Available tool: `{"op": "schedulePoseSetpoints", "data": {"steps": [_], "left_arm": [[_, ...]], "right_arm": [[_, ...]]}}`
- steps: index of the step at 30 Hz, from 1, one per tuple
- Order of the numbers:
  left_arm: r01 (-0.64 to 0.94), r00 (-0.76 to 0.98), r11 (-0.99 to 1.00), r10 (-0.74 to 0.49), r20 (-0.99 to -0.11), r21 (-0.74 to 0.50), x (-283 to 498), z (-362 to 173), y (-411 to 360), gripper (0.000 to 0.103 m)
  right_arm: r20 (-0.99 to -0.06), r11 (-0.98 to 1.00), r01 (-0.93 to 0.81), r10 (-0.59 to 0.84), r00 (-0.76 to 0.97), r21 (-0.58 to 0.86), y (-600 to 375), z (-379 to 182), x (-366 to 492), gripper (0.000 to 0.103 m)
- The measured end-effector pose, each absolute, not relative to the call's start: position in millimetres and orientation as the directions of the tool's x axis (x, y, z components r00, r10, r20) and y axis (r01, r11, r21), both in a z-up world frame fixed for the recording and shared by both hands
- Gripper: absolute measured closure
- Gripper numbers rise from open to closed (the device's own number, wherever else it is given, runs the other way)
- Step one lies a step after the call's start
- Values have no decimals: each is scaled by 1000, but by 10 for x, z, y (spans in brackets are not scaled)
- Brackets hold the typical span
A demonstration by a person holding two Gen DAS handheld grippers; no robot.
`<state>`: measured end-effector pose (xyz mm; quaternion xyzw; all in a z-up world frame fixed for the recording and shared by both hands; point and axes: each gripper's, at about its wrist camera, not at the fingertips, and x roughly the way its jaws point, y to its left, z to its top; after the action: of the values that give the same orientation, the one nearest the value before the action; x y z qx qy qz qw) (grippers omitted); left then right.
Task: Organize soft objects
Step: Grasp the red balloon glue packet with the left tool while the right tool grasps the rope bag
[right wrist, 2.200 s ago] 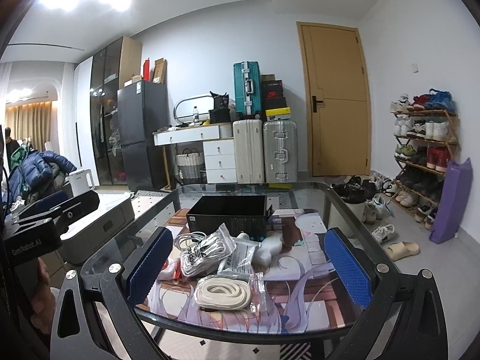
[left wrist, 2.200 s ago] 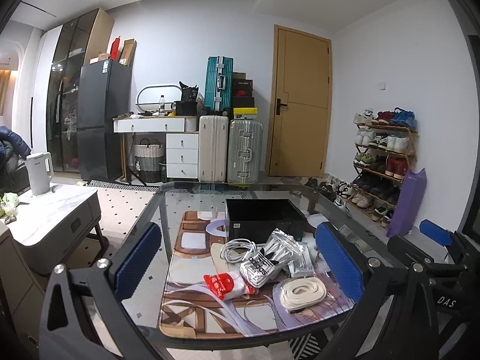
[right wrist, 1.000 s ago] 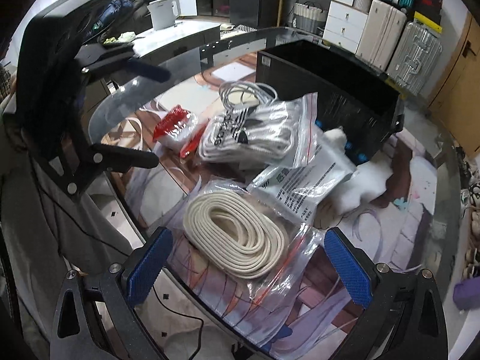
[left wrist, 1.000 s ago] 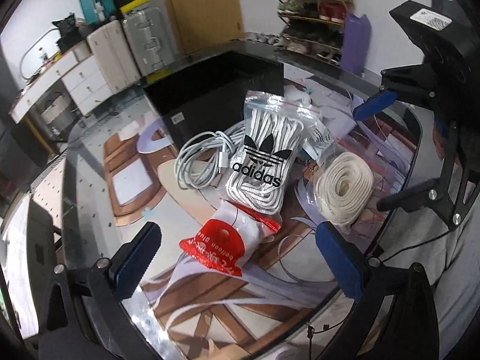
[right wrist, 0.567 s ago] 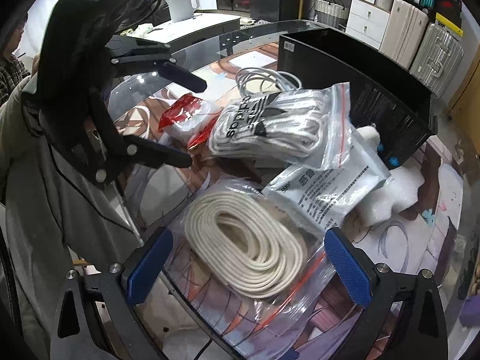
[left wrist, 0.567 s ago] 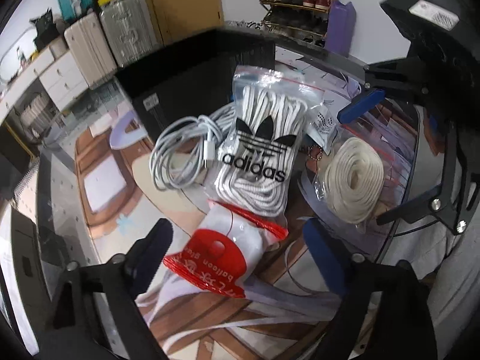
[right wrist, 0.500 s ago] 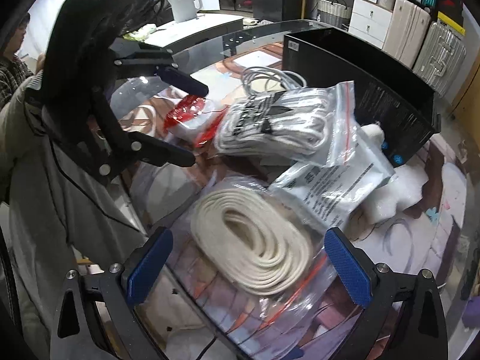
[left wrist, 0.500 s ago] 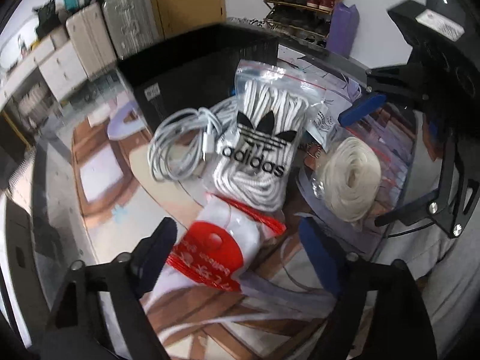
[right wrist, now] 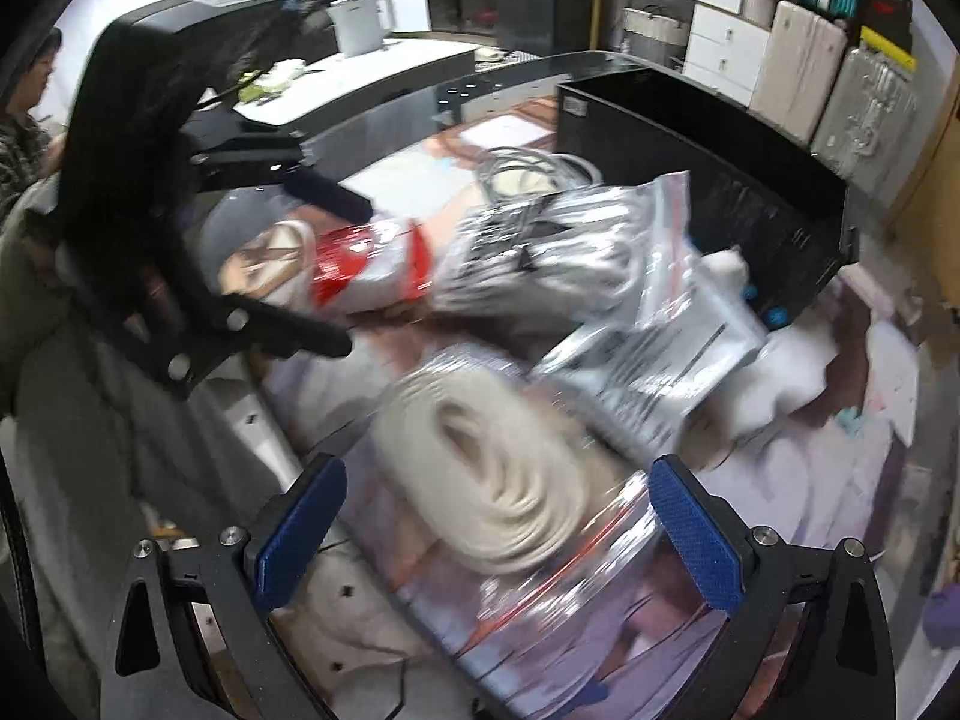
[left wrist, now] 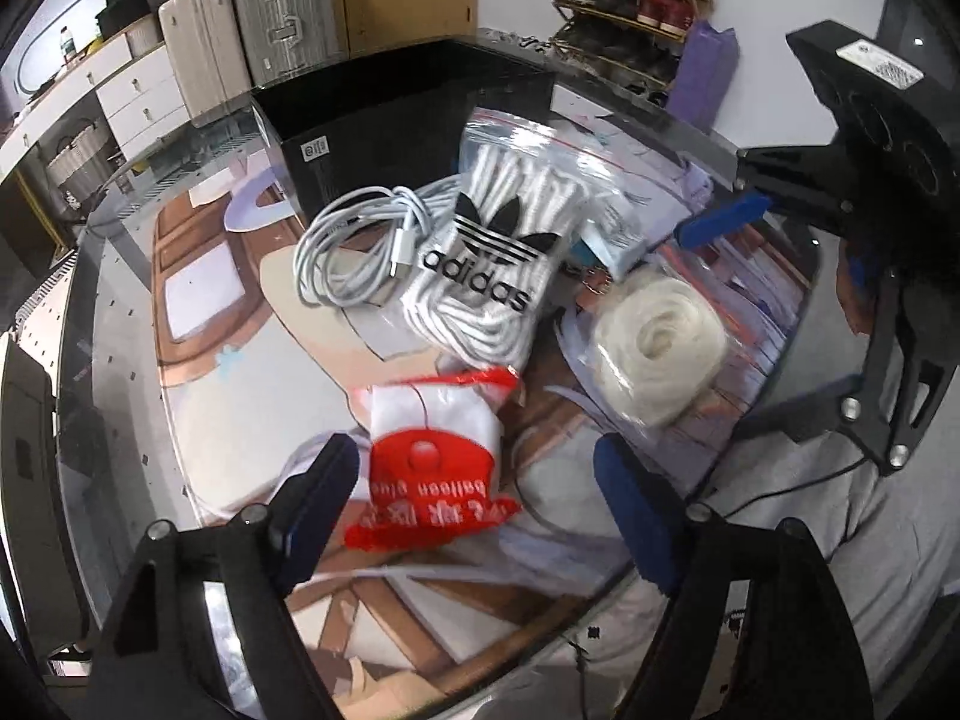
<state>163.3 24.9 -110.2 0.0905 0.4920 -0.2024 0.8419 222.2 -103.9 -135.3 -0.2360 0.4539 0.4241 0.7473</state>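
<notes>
Now both grippers hover spread wide: left gripper straddles the red balloon packet nearest the black box, right gripper over the rope coil bag. Best to centre, then close gently.

On the worktop I count one black box, one loose coil of white cable, and four bagged items: one adidas bag of white laces, one red-and-white balloon packet, one bag of cream rope, one printed white pouch. Two claws: left, right.
</notes>
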Motion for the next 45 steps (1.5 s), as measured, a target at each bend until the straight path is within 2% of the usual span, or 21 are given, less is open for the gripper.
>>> {"op": "schedulePoseSetpoints", "data": {"steps": [2, 4, 5, 12, 18, 19, 21, 22, 24, 26, 28, 40, 44, 45], "left_arm": [[422, 429, 906, -235, -872, -36, 1676, -1147, 237, 24], [422, 433, 906, -233, -871, -33, 1673, -1148, 231, 44], [417, 434, 908, -234, -870, -36, 1669, -1142, 241, 45], [397, 433, 916, -238, -869, -53, 1608, -1132, 317, 46], [395, 414, 917, -237, -879, -61, 1617, -1151, 300, 46], [396, 415, 916, -239, -878, -62, 1612, -1148, 293, 46], [395, 415, 917, -239, -878, -64, 1607, -1145, 290, 45], [394, 415, 917, -239, -878, -63, 1605, -1144, 293, 45], [392, 418, 918, -240, -876, -63, 1604, -1138, 297, 45], [388, 422, 919, -237, -875, -61, 1604, -1133, 302, 45], [387, 420, 920, -238, -876, -64, 1609, -1135, 304, 45], [380, 418, 923, -231, -879, -62, 1623, -1144, 291, 45], [378, 409, 923, -229, -883, -64, 1634, -1154, 283, 46], [377, 405, 924, -224, -887, -61, 1640, -1159, 271, 53]], "right_arm": [[-882, 517, -856, 412, 231, 17, -982, -1378, 2272, 0], [-885, 509, -860, 412, 218, 25, -954, -1413, 2286, 0], [-887, 497, -867, 419, 192, 47, -956, -1417, 2272, 0], [-885, 445, -875, 463, 42, 191, -972, -1434, 2106, 0], [-884, 479, -877, 426, 190, 42, -841, -1386, 2185, 1], [-888, 477, -878, 421, 185, 43, -805, -1418, 2217, 3], [-895, 479, -877, 407, 180, 42, -784, -1479, 2256, 15], [-898, 475, -879, 405, 174, 43, -804, -1488, 2234, 25], [-903, 450, -892, 399, 159, 41, -722, -1524, 2212, 28], [-909, 434, -900, 391, 141, 47, -687, -1530, 2165, 42], [-909, 441, -896, 394, 140, 53, -680, -1514, 2160, 50], [-897, 460, -888, 401, 184, 24, -697, -1527, 2124, 49], [-899, 458, -889, 396, 189, 14, -703, -1492, 2099, 61], [-898, 455, -890, 396, 191, 12, -708, -1481, 2093, 62]]}}
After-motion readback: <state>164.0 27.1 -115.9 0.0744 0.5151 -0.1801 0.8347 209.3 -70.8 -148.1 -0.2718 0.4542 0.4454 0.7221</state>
